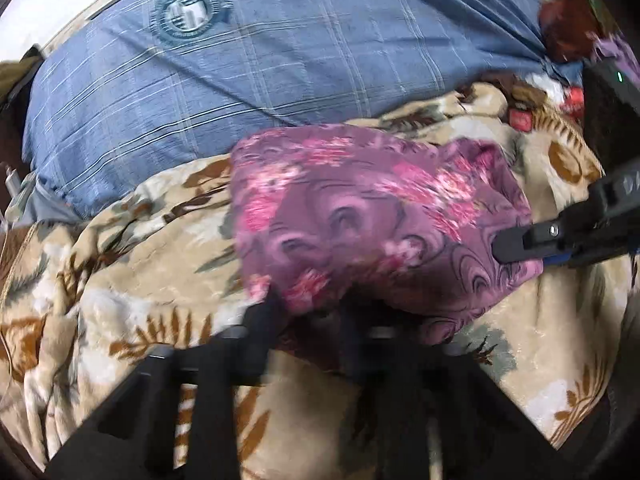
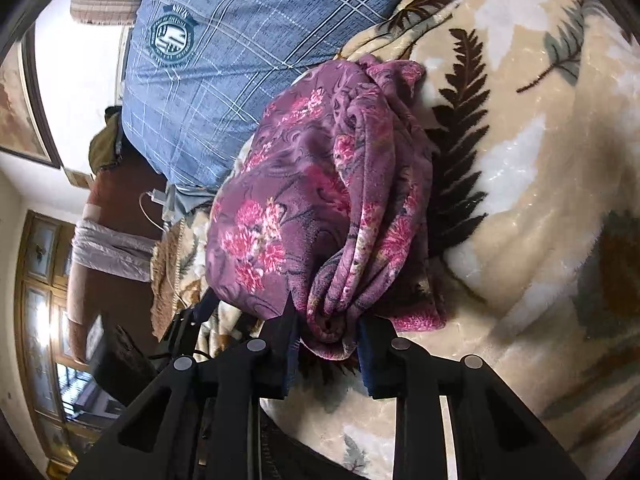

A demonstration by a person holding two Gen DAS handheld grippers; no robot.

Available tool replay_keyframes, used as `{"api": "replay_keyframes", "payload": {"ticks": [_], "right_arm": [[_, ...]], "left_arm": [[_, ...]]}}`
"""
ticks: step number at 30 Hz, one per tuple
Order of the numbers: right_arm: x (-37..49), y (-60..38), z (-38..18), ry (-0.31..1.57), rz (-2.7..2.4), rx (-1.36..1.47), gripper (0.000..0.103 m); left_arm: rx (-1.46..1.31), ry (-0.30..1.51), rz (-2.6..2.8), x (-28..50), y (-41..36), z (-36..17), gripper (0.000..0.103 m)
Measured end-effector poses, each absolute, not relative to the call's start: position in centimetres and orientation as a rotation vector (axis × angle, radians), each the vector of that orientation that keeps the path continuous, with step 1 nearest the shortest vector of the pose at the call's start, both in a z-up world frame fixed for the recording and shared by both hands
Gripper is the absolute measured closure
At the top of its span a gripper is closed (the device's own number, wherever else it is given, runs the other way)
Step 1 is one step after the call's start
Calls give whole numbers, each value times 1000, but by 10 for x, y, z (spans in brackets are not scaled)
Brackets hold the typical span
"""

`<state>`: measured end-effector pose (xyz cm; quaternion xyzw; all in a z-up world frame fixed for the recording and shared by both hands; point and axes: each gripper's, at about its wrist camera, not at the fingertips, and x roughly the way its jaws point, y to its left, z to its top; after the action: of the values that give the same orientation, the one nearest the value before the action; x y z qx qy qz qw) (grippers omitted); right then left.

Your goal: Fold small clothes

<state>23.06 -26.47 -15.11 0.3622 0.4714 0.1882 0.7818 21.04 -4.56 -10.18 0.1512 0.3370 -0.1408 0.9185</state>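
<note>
The purple floral garment [image 2: 312,200] lies bunched in a partly folded heap on a beige leaf-print blanket [image 2: 540,200], which covers a bed. Its far edge lies next to a blue checked pillow [image 2: 240,40] bearing a round teal badge [image 2: 170,40].

In the right wrist view, the right hand-held gripper [image 2: 328,332] pinches a gathered wad of the garment's near end, the cloth squeezed into folds between its two fingers [image 2: 286,328]. From the left wrist view the same gripper [image 1: 516,246] reaches in from the right, its tip pressed into the garment's right side.

The left hand-held gripper [image 1: 312,312] sits at the garment's near edge. The view is blurred there; its fingers [image 1: 266,312] stand close together with the cloth's hem bunched between them, so it looks to be nipping the garment. In the right wrist view this gripper [image 2: 208,304] shows only partly at the garment's lower left corner.

Beyond the bed's left edge are a white cable [image 2: 154,208], a brown floor and a wooden cabinet [image 2: 40,280].
</note>
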Motion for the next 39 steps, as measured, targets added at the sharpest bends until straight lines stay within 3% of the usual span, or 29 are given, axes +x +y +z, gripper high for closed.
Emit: {"api": "replay_keyframes", "payload": {"ticks": [4,8,11,13,15,16,17,18,23,26,27,29,33,39], "right_arm": [[225,-267,-141,981,404,766,81],[230,-266,-161,1060,353,741,81],[233,-260,-166,1105,322,681,80],[228,-257,-151,1057,330,635,74],[221,-257,-138,1003,329,625,66],[217,-260,-130,968,326,634,61],[213,-264,-119,924,335,655,46],[210,-266,-110,882,349,666,36],[213,-255,-52,785,278,542,36],[240,-243,-56,832,270,492,44],[248,-241,-67,860,277,486,63],[258,-241,-98,940,286,513,84],[259,-229,-144,1085,259,422,93],[261,-241,-153,1122,294,453,93]], "left_arm": [[220,704,-316,194,-27,-83,103],[204,910,-221,212,-9,-119,103],[64,878,-303,212,2,-102,103],[-34,800,-427,198,7,-78,103],[-110,780,-482,193,12,-65,85],[-132,789,-484,195,13,-61,58],[-149,789,-487,199,13,-58,40],[-159,783,-484,205,13,-54,40],[-265,846,-466,258,11,-45,40],[-233,936,-424,280,4,-68,43],[-214,977,-395,281,3,-81,43],[-235,1007,-395,274,10,-104,37],[-362,1108,-399,271,25,-123,33],[-310,1132,-370,273,16,-127,28]]}}
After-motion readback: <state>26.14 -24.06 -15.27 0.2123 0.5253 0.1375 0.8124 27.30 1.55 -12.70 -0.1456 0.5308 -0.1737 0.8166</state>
